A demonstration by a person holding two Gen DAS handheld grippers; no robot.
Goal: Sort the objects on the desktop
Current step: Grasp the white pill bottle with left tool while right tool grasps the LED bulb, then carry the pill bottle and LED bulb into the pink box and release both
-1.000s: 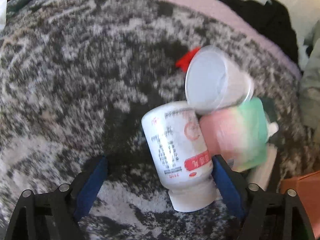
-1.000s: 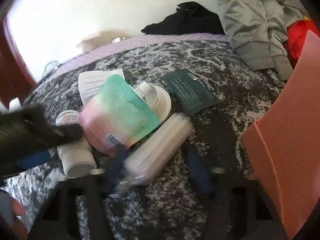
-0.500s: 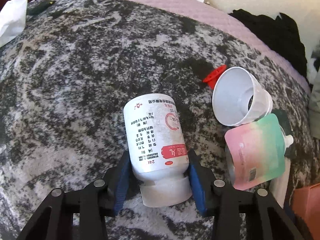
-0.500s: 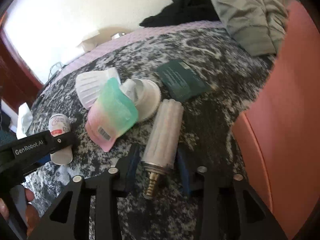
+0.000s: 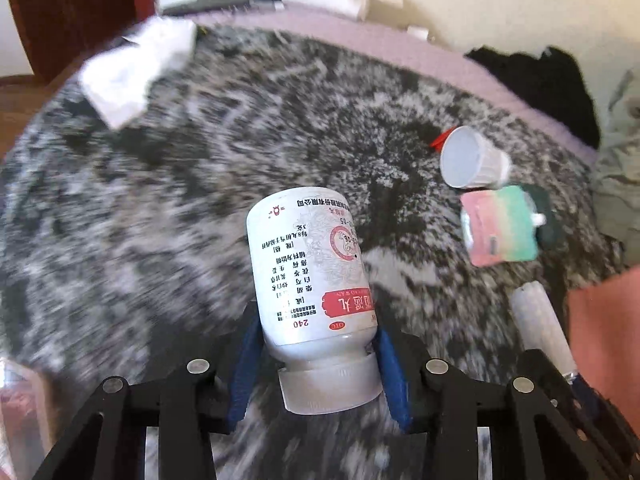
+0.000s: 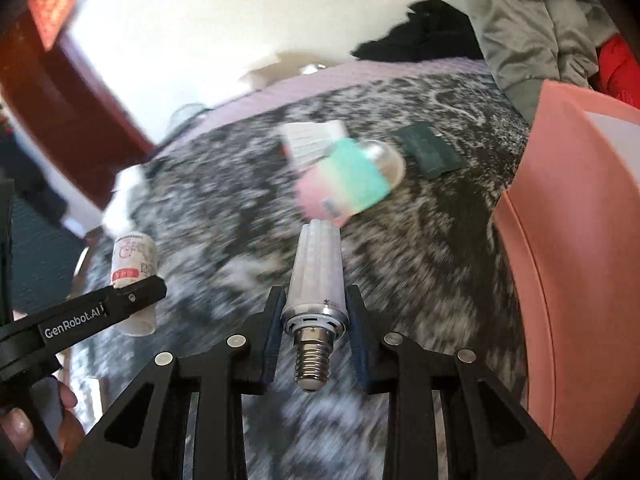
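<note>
Risk: left gripper [image 5: 320,364] grasps the bottle [image 5: 310,272] near its cap; right gripper [image 6: 314,330], fingers closing, pinches the bulb [image 6: 316,276] by its base; either could slip before the bin [image 6: 576,240] at three o'clock.

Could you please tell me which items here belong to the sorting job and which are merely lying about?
Job: pill bottle in left gripper; LED bulb in right gripper, jaws closing; pouch; plastic cup; dark sachet; pink bin.
Lying about: grey jacket; black garment.

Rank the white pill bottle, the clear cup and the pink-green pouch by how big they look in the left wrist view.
1. White pill bottle, by far the largest, but it sits closest to the camera, so that is partly nearness.
2 and 3. Pink-green pouch and clear cup look about alike; I would not rank them.
</note>
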